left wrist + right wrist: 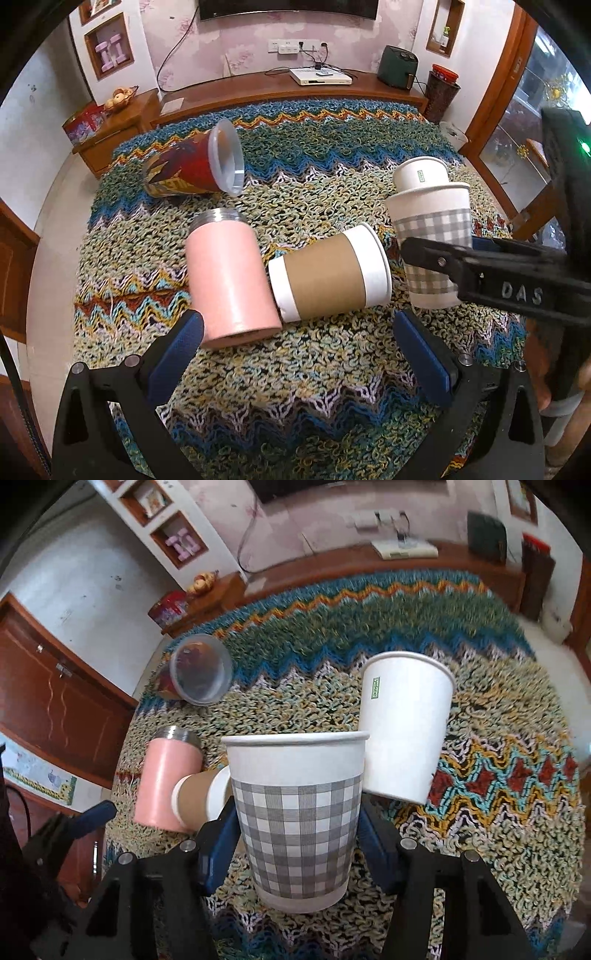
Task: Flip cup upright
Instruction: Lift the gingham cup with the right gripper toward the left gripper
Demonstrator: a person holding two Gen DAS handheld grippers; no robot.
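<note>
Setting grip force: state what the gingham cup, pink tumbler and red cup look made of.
Gingham cup: matte paper, rolled rim, printed check. Pink tumbler: probably coated steel, with a bare threaded metal neck. Red cup: seemingly translucent plastic under a printed wrap, its frosted rim showing through.

Looks like a home living room. Pink floral wallpaper (177, 48) behind a wall-mounted television (288, 9), with a long wooden TV cabinet (258, 90) below carrying a white set-top box (319, 76) and a dark green appliance (397, 66). Recessed wall niches (109, 46) holding pink dumbbells, a fruit basket (120, 98) on a side cabinet, and a crocheted zigzag cloth (295, 369) spread over the table in front.
</note>
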